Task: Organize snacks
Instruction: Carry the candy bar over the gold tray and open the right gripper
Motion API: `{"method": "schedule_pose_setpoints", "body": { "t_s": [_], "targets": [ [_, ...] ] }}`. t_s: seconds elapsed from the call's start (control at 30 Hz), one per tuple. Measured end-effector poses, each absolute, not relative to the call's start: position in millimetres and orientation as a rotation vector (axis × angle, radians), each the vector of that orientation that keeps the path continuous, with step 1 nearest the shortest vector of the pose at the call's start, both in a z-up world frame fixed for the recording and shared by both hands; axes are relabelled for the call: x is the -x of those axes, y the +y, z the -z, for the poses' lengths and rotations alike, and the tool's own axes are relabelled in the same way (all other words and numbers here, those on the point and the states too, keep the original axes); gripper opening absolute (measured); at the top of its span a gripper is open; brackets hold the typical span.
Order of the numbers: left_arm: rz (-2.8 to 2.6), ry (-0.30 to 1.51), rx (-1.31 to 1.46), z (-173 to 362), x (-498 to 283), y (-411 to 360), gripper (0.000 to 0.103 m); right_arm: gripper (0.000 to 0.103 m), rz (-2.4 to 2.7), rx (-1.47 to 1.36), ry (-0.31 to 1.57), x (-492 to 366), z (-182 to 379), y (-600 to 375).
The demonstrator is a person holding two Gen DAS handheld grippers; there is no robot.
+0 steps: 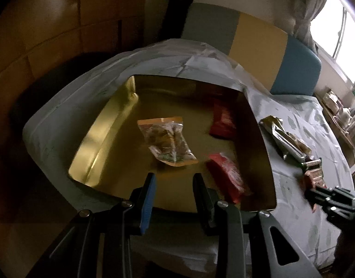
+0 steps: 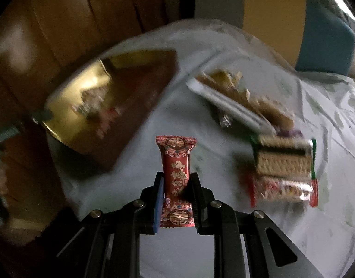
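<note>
Both grippers are black, with silver round screws and a blue pad on one of the fingers (image 1: 147,199).

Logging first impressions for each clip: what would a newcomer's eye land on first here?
Probably the red patterned snack packet, upright and pinched between the right gripper jaws above the pale tablecloth. Next, the shiny gold tray below the empty left gripper, holding a clear snack bag and two red packets.

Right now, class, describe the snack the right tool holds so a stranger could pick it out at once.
Start at the pale tablecloth beside the gold tray. Above it, the right tool grips a red packet by its middle. Unlike the cracker packs lying flat, it stands upright, with gold characters printed on it.
</note>
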State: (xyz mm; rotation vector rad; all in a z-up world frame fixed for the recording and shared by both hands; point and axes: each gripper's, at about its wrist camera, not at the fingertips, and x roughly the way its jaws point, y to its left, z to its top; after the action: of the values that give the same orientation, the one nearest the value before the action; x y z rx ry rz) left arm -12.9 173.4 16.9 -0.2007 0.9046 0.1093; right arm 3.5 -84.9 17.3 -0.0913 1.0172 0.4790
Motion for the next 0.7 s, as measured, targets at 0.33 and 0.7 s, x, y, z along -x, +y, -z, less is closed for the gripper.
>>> {"method": "schedule_pose_setpoints", "body": {
  "t_s": [0.33, 0.7],
  "targets": [
    [-0.185, 0.883, 0.237, -20, 18, 202, 0.033, 0.021, -0.698, 0.048, 0.922, -19, -64, 1],
    [-0.191, 0.889, 0.233, -17, 19, 206, 0.033, 0.025, -0.786, 0.065, 1.037, -33, -17, 74]
  ]
}}
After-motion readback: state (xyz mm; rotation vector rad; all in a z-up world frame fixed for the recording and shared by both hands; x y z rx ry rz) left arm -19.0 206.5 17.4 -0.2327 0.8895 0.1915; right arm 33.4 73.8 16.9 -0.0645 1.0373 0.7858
